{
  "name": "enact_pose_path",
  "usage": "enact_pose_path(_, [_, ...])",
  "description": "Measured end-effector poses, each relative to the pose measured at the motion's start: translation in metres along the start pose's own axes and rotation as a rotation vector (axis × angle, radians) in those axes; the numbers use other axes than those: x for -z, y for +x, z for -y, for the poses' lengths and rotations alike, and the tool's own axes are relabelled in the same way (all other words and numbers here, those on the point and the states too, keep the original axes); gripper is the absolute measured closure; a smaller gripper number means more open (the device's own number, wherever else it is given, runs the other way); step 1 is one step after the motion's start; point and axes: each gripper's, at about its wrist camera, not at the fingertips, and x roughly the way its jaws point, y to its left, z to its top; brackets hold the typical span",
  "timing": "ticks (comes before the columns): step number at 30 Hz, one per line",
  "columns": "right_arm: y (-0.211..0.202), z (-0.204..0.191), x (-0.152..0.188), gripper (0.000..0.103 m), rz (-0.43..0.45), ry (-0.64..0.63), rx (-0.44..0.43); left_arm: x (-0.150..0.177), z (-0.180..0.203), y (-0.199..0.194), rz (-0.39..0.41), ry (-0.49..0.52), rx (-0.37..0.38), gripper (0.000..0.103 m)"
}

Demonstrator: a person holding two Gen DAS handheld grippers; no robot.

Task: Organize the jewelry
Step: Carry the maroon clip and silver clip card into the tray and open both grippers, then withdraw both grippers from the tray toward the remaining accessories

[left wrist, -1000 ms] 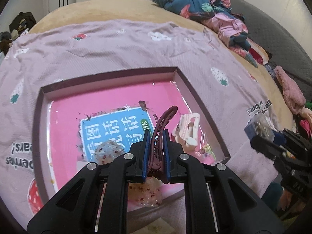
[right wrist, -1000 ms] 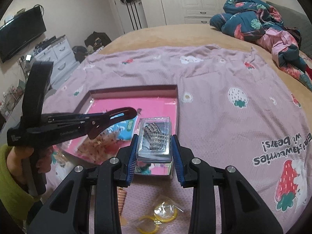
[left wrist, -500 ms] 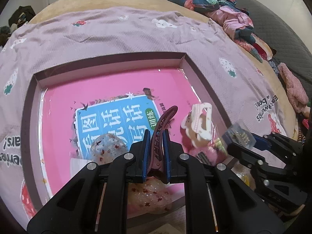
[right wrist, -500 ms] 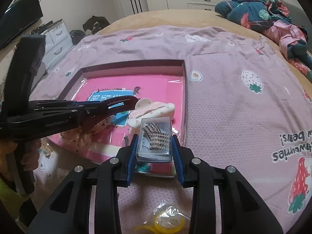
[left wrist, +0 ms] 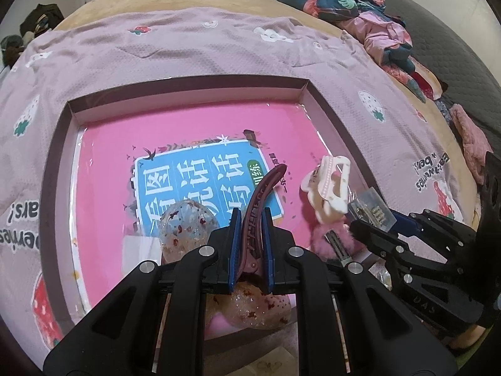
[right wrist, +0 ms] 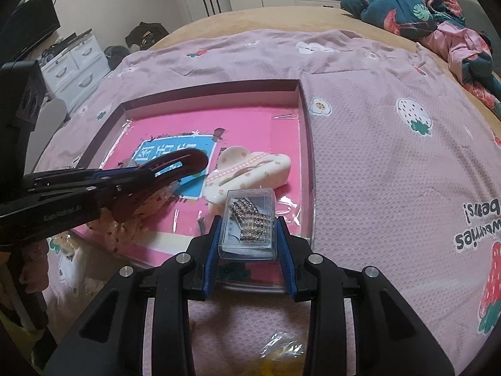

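A shallow brown-rimmed tray (left wrist: 188, 84) with a pink book cover in it lies on the lilac blanket. My left gripper (left wrist: 250, 216) is shut on a maroon hair clip (left wrist: 266, 188) and hovers over the tray's near part, above a glittery clear pouch (left wrist: 184, 222). My right gripper (right wrist: 249, 228) is shut on a small clear box (right wrist: 250, 219) of rhinestone pieces, above the tray's near right corner. A cream claw clip (right wrist: 250, 169) lies in the tray just beyond the box. The right wrist view shows the left gripper (right wrist: 137, 175) and maroon clip (right wrist: 184, 163) at left.
A pink fluffy piece (left wrist: 325, 235) lies by the claw clip. A plastic bag with yellow rings (right wrist: 281, 354) rests on the blanket under my right gripper. Bundled clothes (right wrist: 422, 9) sit at the bed's far right; white drawers (right wrist: 78, 59) stand off the bed at left.
Both grippers have sunk toward the tray. The right one, with its clear box, has come in over the tray's near right corner beside the claw clip.
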Motion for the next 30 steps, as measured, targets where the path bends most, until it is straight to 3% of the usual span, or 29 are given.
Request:
enact_pose_path(3, [-0.002,-0.002,0.003,0.070,-0.003,-0.008,-0.002,0.001,0.003,-0.001,0.000,0.003,-0.002,0.097])
enact_pose_path(14, [-0.042,0.003,0.016,0.040,0.053,0.036,-0.020,0.004,0.010,-0.002,-0.002,0.016,-0.009,0.097])
enact_pose_path(30, [-0.093,0.008,0.020,0.027,0.137,0.072,-0.021,0.013,0.011,-0.043,0.062,-0.021,-0.021,0.085])
